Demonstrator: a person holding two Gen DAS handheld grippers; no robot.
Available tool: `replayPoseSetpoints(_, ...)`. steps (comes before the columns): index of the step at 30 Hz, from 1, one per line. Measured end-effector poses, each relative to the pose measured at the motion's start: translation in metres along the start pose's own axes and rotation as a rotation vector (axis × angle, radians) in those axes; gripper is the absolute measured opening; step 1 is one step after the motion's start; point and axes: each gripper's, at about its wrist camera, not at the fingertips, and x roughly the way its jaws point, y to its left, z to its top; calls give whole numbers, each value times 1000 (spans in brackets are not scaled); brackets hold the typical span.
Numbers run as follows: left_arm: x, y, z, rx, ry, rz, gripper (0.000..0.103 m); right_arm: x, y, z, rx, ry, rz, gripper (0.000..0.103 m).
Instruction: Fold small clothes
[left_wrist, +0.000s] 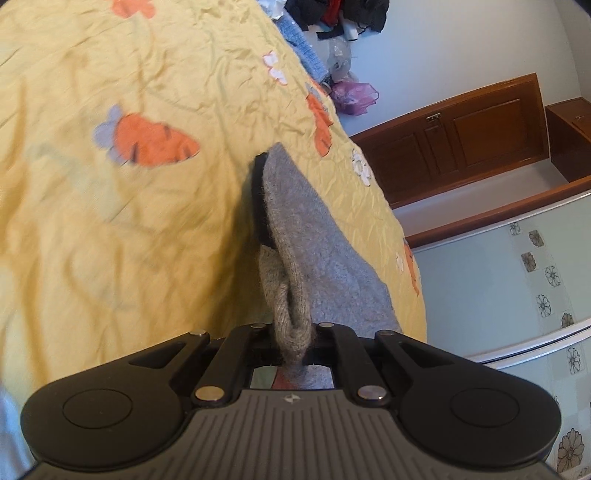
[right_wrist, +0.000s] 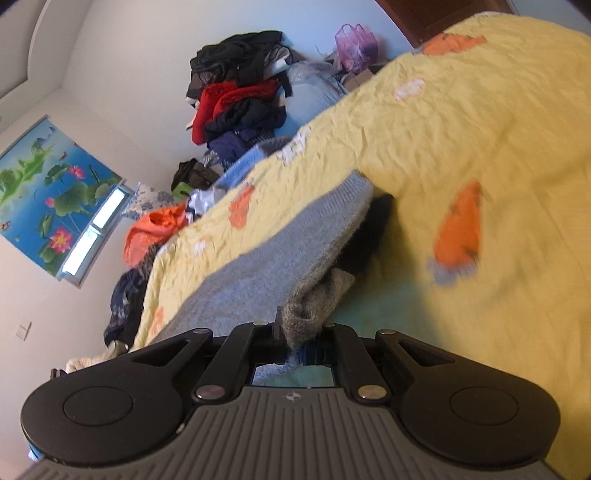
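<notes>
the left gripper (left_wrist: 275, 199) has its two black fingers (left_wrist: 258, 195) pressed together on an edge of a grey, fuzzy knitted garment (left_wrist: 314, 240), whose thicker ribbed hem bunches between the finger bases close to the camera while the flat grey cloth falls away to the right of the fingers. in the right wrist view the right gripper (right_wrist: 364, 225) is likewise clamped tight on the same grey knitted garment (right_wrist: 280, 251), a bluish-grey in this view, with one dark finger (right_wrist: 373, 229) showing on the right of the cloth and the ribbed hem wadded up near the finger bases. from there the garment stretches off to the left and near side of that view, over a wrinkled yellow bedspread printed with orange carrots and white flowers (right_wrist: 461, 129), which fills most of both views and is blurred in places. at the far edge of the bed sits a heap of dark and red clothes (right_wrist: 240, 96) against a white wall, with a purple plastic bag (right_wrist: 354, 44) to its right and an orange cloth (right_wrist: 155, 229) nearer on the left. a blue lotus-pond poster (right_wrist: 48, 184) hangs on the far left wall. the left wrist view shows a brown wooden cabinet (left_wrist: 461, 136) to the right of the bed.
</notes>
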Motion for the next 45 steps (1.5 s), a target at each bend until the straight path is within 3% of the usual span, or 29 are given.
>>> replayPoseSetpoints(2, -6, 7, -10, 8, -1, 13, 5, -8, -3, -18, 4, 7, 5, 11)
replayPoseSetpoints(8, 8, 34, -40, 9, 45, 115, 9, 0, -20, -51, -12, 35, -102, 12)
replayPoseSetpoints(11, 3, 52, -40, -43, 49, 86, 12, 0, -20, -57, -23, 71, -119, 24)
replayPoseSetpoints(12, -7, 54, -39, -50, 33, 109, 19, -5, -20, -61, -25, 67, -145, 39)
replayPoseSetpoints(13, -19, 52, -37, -33, 12, 147, 24, -12, -15, -63, -56, 61, -174, 45)
replayPoseSetpoints(15, -50, 37, -36, 52, -79, 235, 61, -33, -7, -63, -110, 16, -194, 46)
replayPoseSetpoints(17, -72, 19, -37, 115, -165, 180, 73, -45, 7, -58, -177, -34, -193, 46)
replayPoseSetpoints(20, -61, -7, -36, 138, -169, 11, 88, -27, 19, -41, -199, -46, -148, 46)
replayPoseSetpoints(23, -10, -32, -29, 188, -155, -68, 89, 15, 29, -19, -248, -70, -156, 46)
replayPoseSetpoints(25, 26, -43, -16, 210, -203, -43, 89, 48, 34, 1, -257, -74, -180, 46)
replayPoseSetpoints(27, 60, -39, 4, 165, -204, -86, 88, 73, 34, 17, -243, -86, -155, 46)
replayPoseSetpoints(29, 95, -32, 19, 130, -185, -45, 88, 98, 31, 28, -261, -59, -205, 41)
replayPoseSetpoints(30, 110, -29, 23, 146, -171, 14, 87, 107, 25, 30, -253, -57, -248, 43)
replayPoseSetpoints(31, 119, -25, 22, 185, -185, 74, 84, 116, 15, 31, -230, -21, -266, 42)
replayPoseSetpoints(33, 120, -27, 17, 268, -207, 82, 84, 115, 3, 29, -243, -44, -252, 31)
replayPoseSetpoints(35, 116, -45, 9, 394, -199, 214, 84, 110, 6, 29, -274, -38, -307, 21)
replayPoseSetpoints(37, 105, -57, -2, 457, -213, 328, 84, 105, 14, 25, -333, -30, -364, 20)
replayPoseSetpoints(40, 86, -74, -24, 514, -245, 420, 87, 93, 31, 13, -386, -28, -375, 37)
replayPoseSetpoints(43, 89, -82, -44, 565, -238, 507, 90, 84, 50, -12, -444, -26, -329, 74)
replayPoseSetpoints(44, 93, -80, -51, 583, -220, 531, 93, 84, 55, -22, -471, -21, -325, 94)
replayPoseSetpoints(45, 98, -76, -56, 596, -204, 558, 98, 85, 58, -32, -513, -11, -347, 99)
